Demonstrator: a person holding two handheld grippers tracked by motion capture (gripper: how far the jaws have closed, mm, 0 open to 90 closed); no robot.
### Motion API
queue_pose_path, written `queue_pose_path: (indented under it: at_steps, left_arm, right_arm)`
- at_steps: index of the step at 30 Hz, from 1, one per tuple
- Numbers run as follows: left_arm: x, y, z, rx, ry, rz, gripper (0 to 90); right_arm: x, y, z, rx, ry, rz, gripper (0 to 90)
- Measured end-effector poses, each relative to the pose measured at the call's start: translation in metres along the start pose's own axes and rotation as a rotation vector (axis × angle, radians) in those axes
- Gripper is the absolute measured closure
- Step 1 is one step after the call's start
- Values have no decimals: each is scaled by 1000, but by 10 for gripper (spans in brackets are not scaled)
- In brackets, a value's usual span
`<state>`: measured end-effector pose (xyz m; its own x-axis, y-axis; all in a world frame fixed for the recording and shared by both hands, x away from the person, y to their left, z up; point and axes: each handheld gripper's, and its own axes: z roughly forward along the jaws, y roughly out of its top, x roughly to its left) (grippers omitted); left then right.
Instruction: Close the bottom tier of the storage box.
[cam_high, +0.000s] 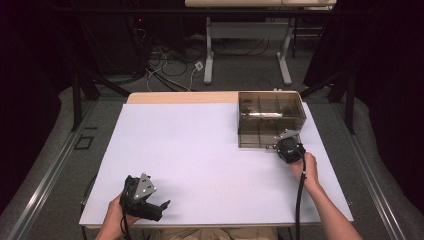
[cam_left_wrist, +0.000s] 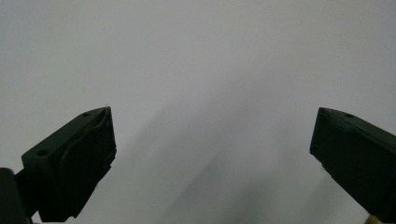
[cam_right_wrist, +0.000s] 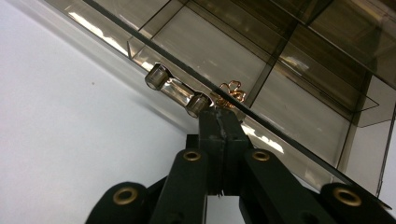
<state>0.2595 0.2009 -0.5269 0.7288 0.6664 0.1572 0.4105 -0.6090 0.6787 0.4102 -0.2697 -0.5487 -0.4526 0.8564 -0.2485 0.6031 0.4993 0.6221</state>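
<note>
No legible writing. Left tongs (cam_high: 165, 204) gape over the white surface (cam_high: 200, 160); right tongs (cam_right_wrist: 218, 116) pressed together at the smoky compartment box's (cam_high: 270, 120) near edge, grey carpet beyond.

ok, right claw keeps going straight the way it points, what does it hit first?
Most likely the front edge of the smoky transparent plastic compartment box. The right claw, jaws pressed together, points at it beside the clear cylindrical latch. Its tips look at or almost touching that edge; depth is unclear.

Count of things on the table (cam_high: 200, 150)

There was one smoky divided box (cam_high: 270, 119) before the right gripper's (cam_high: 289, 148) fingers, two grippers, left gripper (cam_high: 145, 197), and one table.
</note>
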Motion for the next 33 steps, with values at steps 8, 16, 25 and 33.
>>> queue_pose_path:
  at_steps: [8, 16, 25, 33]
  left_arm:
    - [0, 1, 0, 5, -6, 0, 3]
    - [0, 1, 0, 5, -9, -1, 3]
    - [-1, 1, 1, -2, 1, 0, 3]
    - [0, 1, 1, -3, 1, -4, 3]
  right_arm:
    - [-3, 3, 2, -12, -11, 4, 900]
    - [-2, 4, 6, -31, -15, 1, 900]
    - [-4, 8, 6, -26, -28, 5, 900]
    - [-5, 9, 9, -34, -32, 12, 900]
